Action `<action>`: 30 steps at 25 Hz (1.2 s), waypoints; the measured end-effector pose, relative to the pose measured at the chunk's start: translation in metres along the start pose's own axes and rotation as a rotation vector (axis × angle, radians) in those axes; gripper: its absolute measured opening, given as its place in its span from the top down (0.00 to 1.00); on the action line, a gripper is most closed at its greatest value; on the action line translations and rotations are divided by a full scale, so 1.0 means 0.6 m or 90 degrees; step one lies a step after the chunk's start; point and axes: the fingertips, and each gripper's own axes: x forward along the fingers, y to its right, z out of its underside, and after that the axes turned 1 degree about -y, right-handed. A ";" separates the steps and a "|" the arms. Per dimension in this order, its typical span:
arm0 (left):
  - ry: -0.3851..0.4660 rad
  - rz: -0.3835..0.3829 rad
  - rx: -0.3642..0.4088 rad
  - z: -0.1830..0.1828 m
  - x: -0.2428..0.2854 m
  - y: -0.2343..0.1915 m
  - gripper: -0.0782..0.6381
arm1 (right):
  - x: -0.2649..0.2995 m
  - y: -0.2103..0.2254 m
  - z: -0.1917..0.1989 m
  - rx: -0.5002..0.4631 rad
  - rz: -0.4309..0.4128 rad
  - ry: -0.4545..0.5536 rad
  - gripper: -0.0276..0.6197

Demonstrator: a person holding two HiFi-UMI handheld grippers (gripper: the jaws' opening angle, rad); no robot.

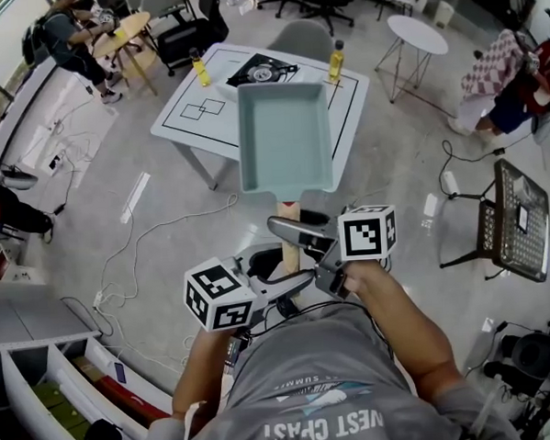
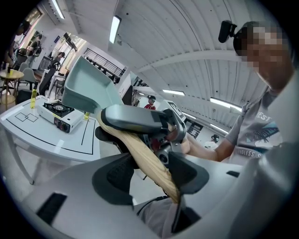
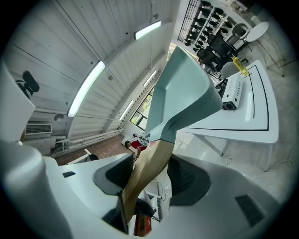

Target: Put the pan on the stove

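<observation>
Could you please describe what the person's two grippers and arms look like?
Both the left gripper and the right gripper are smooth grey plastic, with broad rounded jaws lined by dark textured pads. Each carries a white cube printed with black square markers. Thin dark cables hang beneath them. The person wears a grey short-sleeved T-shirt with white print; the forearms are uncovered.

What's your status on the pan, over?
Left claw, right claw shut on pan by its wooden handle. Pan in the air, short of the table. Stove ahead between two bottles; nothing in the way.
</observation>
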 end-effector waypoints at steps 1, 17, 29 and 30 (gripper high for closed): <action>0.000 0.002 0.000 -0.001 0.000 0.000 0.57 | -0.001 0.002 0.001 0.002 0.003 -0.001 0.59; 0.003 -0.020 -0.017 -0.058 0.035 -0.086 0.57 | 0.028 0.058 -0.085 0.013 -0.017 -0.017 0.59; 0.030 -0.059 -0.044 -0.121 0.067 -0.174 0.57 | 0.063 0.111 -0.168 0.011 -0.038 -0.067 0.59; 0.033 -0.061 -0.047 -0.126 0.070 -0.182 0.57 | 0.066 0.117 -0.175 0.010 -0.039 -0.072 0.59</action>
